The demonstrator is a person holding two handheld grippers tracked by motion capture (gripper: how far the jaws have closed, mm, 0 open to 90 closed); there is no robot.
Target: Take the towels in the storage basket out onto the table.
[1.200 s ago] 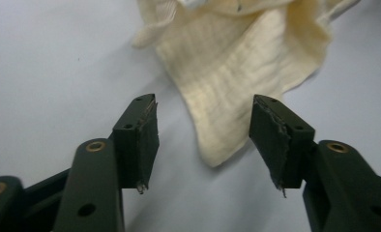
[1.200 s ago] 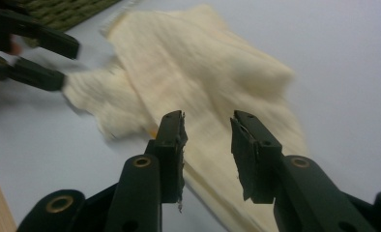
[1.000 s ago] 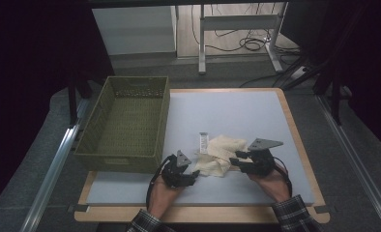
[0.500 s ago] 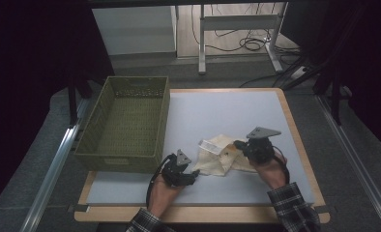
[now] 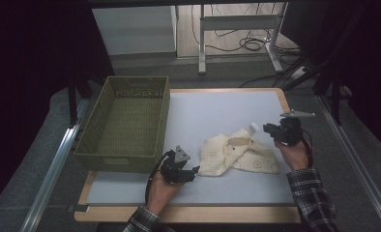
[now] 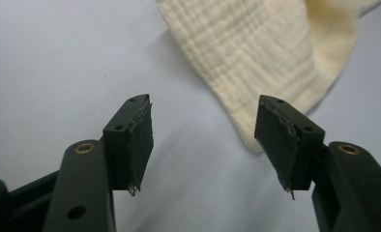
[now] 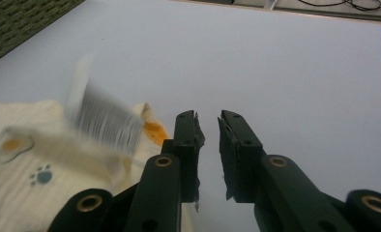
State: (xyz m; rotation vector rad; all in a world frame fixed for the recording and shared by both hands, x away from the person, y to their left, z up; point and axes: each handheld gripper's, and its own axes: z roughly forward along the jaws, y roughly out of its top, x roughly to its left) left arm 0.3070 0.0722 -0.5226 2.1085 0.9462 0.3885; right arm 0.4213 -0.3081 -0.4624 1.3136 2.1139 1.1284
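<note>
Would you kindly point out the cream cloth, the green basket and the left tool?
cream cloth (image 5: 237, 154), high view, middle of the fabric.
green basket (image 5: 123, 155), high view, near wall.
left tool (image 6: 205, 130), left gripper view, midway between its fingertips.

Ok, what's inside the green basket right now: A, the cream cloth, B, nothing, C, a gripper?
B: the basket shows a bare woven floor, while the cloth lies on the table beside it, with both grippers near the cloth.

The left tongs (image 6: 205, 145) stand apart over the white table (image 6: 58, 63), cream cloth (image 6: 266, 53) just beyond.
</note>
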